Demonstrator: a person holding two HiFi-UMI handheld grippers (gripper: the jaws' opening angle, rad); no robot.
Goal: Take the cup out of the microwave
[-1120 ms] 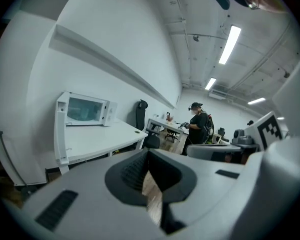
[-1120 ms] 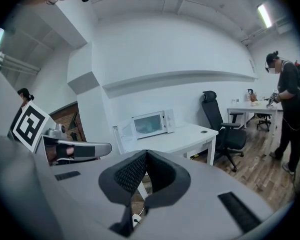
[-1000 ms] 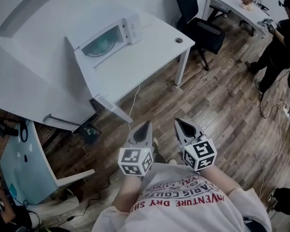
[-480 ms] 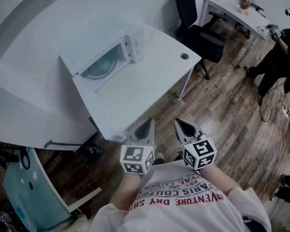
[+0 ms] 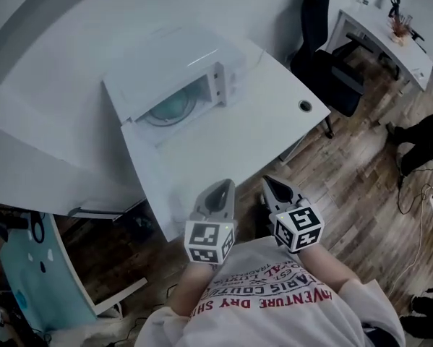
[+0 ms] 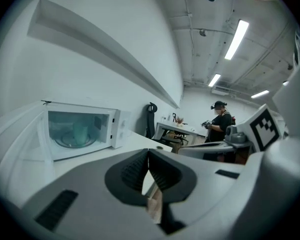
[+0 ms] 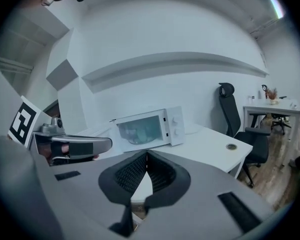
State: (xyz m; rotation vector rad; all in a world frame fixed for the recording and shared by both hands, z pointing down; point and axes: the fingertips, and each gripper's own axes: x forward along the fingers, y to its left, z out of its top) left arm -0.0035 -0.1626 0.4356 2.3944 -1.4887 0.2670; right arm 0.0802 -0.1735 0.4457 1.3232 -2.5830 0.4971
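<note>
A white microwave stands at the back left of a white table, its glass door closed. Through the door a pale teal cup shows on the turntable, and the cup is also faint in the right gripper view. My left gripper and right gripper hang side by side over the table's near edge, well short of the microwave. Both are shut with nothing between the jaws. The left gripper and the right gripper both point at the microwave.
A black office chair stands beyond the table's right end, with a second desk behind it. A person stands far off on the wood floor. A cable hole marks the table's right corner. A teal panel leans low left.
The table and microwave have come closer and now lie right in front of the grippers. Both grippers stay shut and side by side.
</note>
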